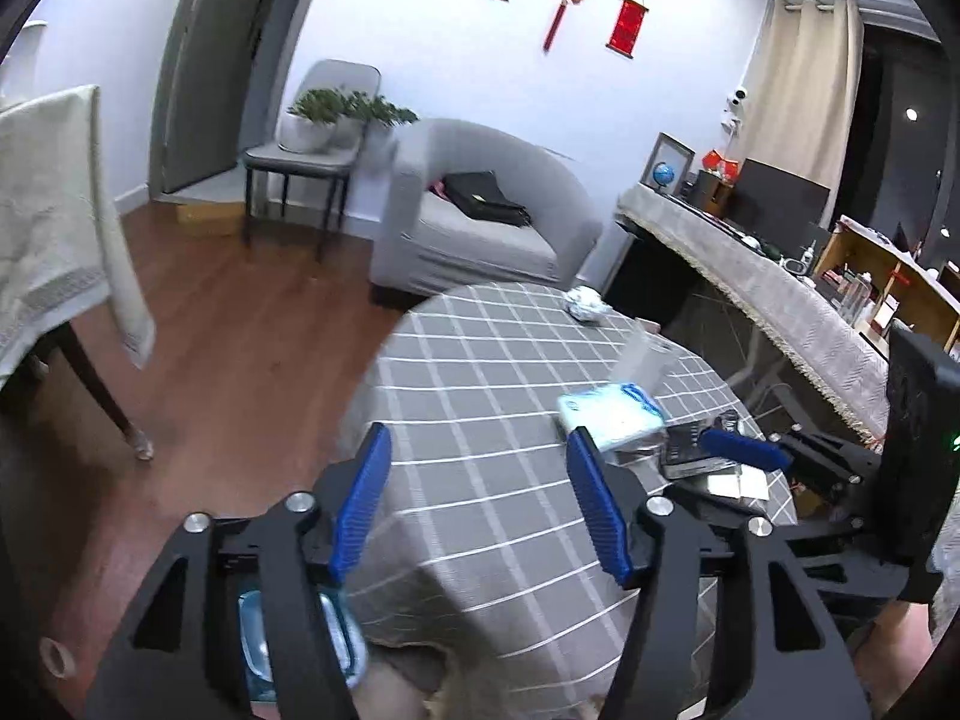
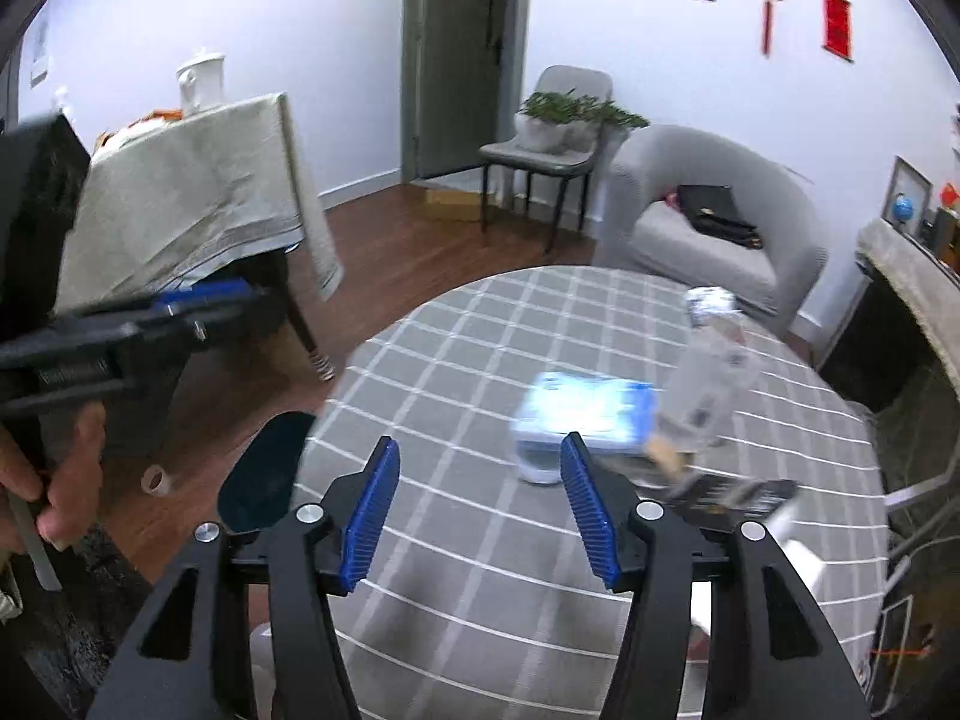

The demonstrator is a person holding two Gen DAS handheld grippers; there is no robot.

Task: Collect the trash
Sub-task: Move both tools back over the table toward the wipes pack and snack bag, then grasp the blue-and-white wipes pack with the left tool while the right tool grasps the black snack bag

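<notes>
While both jaws stand apart and empty, the left gripper (image 1: 477,501) and right gripper (image 2: 480,507) are held above the round grey checked tablecloth (image 2: 480,540), near a crumpled white paper wad (image 2: 711,303).

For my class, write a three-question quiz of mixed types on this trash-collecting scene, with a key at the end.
1. True or false: the left tongs grip the tissue pack.
2. Which lies nearest the armchair on the round table? A) tissue pack B) crumpled wrapper C) remote control
3. Fill in: a black ___ lies on the armchair seat.

Key: 1 false, both the left and right tongs are open with nothing between them; 2 B; 3 bag.
</notes>
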